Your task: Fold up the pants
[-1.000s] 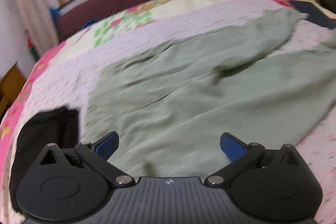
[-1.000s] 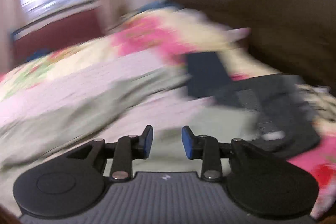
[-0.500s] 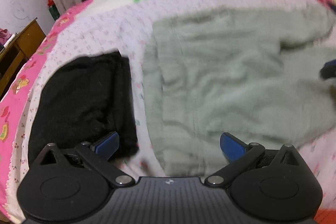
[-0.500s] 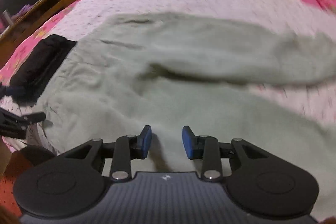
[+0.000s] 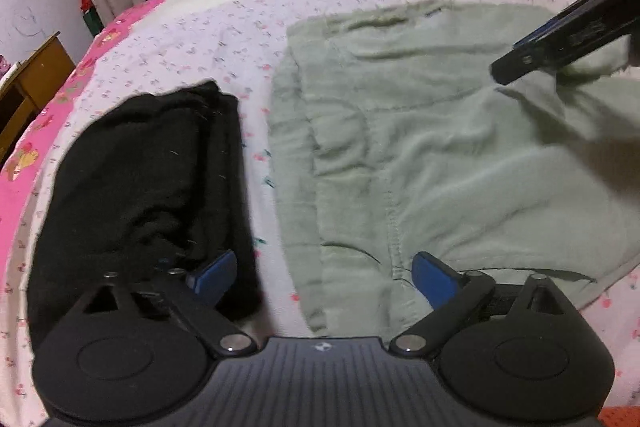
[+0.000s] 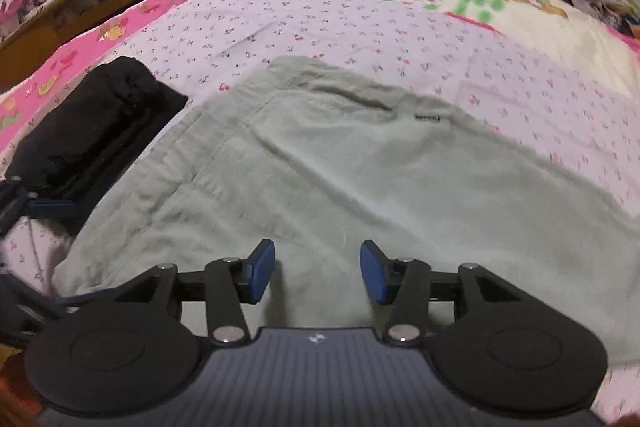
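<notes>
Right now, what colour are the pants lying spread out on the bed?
Pale sage green pants, clearest in the right wrist view.

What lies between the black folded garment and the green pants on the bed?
Only a bare strip of floral bedsheet separates the black garment from the green pants; the left wrist view shows it best.

No readable text; a small dark tag on the green pants [image 6: 427,118] is too blurred.
</notes>
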`<control>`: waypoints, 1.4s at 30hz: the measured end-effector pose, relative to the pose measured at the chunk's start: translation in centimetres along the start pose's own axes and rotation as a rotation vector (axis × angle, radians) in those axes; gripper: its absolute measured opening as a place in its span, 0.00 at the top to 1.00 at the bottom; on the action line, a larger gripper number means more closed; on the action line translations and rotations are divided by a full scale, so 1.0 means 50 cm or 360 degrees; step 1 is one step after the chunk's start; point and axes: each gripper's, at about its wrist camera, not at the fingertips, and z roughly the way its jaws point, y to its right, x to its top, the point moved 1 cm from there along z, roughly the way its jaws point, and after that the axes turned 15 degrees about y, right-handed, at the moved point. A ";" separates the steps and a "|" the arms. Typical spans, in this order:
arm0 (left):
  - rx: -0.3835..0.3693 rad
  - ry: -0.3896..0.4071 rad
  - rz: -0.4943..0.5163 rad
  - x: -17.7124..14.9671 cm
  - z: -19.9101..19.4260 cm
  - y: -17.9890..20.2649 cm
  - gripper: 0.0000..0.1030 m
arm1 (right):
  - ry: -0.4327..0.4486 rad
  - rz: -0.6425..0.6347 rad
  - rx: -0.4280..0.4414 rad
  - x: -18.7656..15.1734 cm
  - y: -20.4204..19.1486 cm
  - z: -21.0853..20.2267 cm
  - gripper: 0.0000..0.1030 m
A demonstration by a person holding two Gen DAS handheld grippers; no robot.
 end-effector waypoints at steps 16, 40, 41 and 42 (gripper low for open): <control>-0.0319 0.0314 0.0338 0.282 0.282 -0.057 0.00 | -0.0170 -0.0188 0.0084 0.096 0.278 0.185 0.53; -0.0446 0.0258 0.0170 0.302 0.268 -0.060 0.65 | -0.0088 -0.0196 0.0256 0.106 0.203 0.033 0.97; -0.0449 0.0278 0.0138 0.296 0.240 -0.069 0.65 | -0.0061 -0.0181 0.0280 0.103 0.189 -0.004 0.97; -0.0456 0.0302 0.0094 0.286 0.203 -0.080 0.65 | -0.0035 -0.0171 0.0306 0.098 0.173 -0.042 0.97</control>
